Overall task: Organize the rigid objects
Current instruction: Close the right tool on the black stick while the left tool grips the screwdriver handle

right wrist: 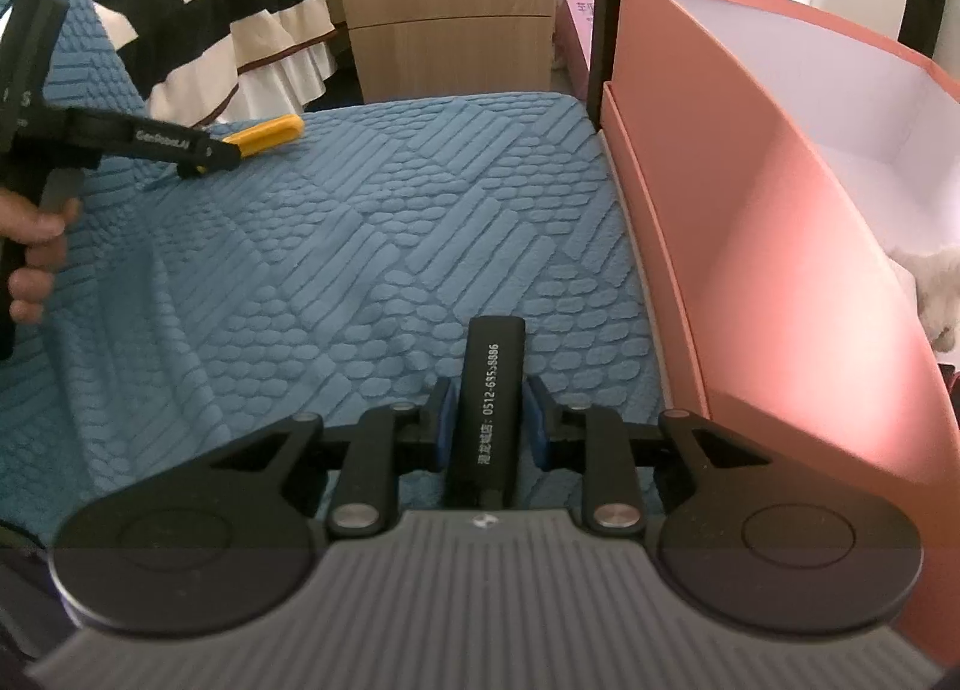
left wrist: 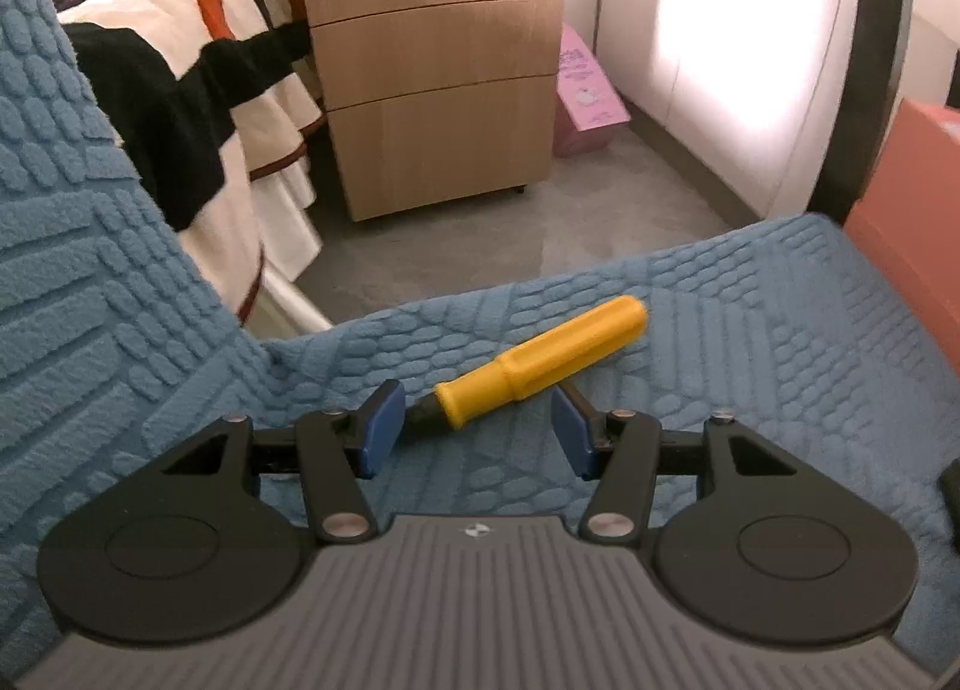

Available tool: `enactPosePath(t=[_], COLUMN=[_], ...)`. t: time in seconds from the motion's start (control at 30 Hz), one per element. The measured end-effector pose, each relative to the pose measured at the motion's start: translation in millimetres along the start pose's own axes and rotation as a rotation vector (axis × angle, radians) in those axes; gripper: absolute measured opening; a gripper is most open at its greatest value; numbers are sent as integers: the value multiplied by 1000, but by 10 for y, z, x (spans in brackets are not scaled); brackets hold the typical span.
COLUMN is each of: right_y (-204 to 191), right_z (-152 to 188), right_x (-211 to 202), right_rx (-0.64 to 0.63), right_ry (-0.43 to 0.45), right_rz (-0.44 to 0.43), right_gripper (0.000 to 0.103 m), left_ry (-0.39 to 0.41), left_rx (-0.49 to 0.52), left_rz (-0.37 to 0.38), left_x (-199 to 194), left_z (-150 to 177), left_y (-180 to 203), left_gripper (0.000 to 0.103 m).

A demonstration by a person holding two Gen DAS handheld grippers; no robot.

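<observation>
A yellow-handled screwdriver (left wrist: 540, 360) lies on the blue textured cover (left wrist: 750, 330), handle pointing up and to the right. My left gripper (left wrist: 474, 429) is open, and the tool's dark tip end sits between its blue pads (left wrist: 378, 426) without touching them. In the right wrist view the same screwdriver (right wrist: 270, 135) lies far left beside the left gripper (right wrist: 198, 159), which a hand (right wrist: 36, 246) holds. My right gripper (right wrist: 489, 420) is shut on a black rectangular bar (right wrist: 492, 366) with white printing, low over the cover. An open salmon-pink box (right wrist: 750, 270) stands just to the right.
A wooden drawer cabinet (left wrist: 438, 60) stands past the cover's far edge, with a striped bedspread (left wrist: 180, 60) on its left and a pink carton (left wrist: 585, 84) on the floor. A black frame post (left wrist: 864, 60) rises by the salmon box. Something white and fluffy (right wrist: 936, 294) lies inside that box.
</observation>
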State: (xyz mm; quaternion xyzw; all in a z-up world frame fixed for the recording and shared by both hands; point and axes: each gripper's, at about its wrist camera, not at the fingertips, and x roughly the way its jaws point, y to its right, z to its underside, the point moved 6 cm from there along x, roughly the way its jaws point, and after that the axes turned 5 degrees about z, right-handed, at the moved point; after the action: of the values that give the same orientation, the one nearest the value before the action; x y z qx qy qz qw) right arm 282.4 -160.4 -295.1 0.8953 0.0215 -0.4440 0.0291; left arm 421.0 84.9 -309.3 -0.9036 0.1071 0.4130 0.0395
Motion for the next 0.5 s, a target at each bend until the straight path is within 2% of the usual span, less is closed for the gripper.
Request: enactPosePath(t=[0.03, 0.1, 0.23, 0.3, 0.37, 0.43, 0.5], right_y=[8, 31, 63, 66, 49, 9, 22], right_z=[2, 0, -14, -23, -24, -14, 4], right_x=[0, -1, 6, 11, 10, 1, -10], right_rx=[1, 6, 16, 4, -15, -56, -48], right_ry=[-1, -4, -10, -15, -19, -20, -18], right_rz=[-3, -7, -28, -40, -53, -63, -71], right_gripper=[27, 26, 26, 27, 29, 29, 29], left_ry=[-4, -11, -20, -37, -67, -95, -99], left_rx=[6, 14, 11, 24, 45, 24, 43], left_rz=[-9, -21, -20, -2, 27, 86, 99], left_x=[2, 4, -36, -74, -130, -173, -187], left_z=[4, 13, 20, 25, 57, 103, 147], left_y=[-8, -29, -54, -17, 44, 76, 118], left_gripper=[60, 53, 31, 28, 9, 9, 9])
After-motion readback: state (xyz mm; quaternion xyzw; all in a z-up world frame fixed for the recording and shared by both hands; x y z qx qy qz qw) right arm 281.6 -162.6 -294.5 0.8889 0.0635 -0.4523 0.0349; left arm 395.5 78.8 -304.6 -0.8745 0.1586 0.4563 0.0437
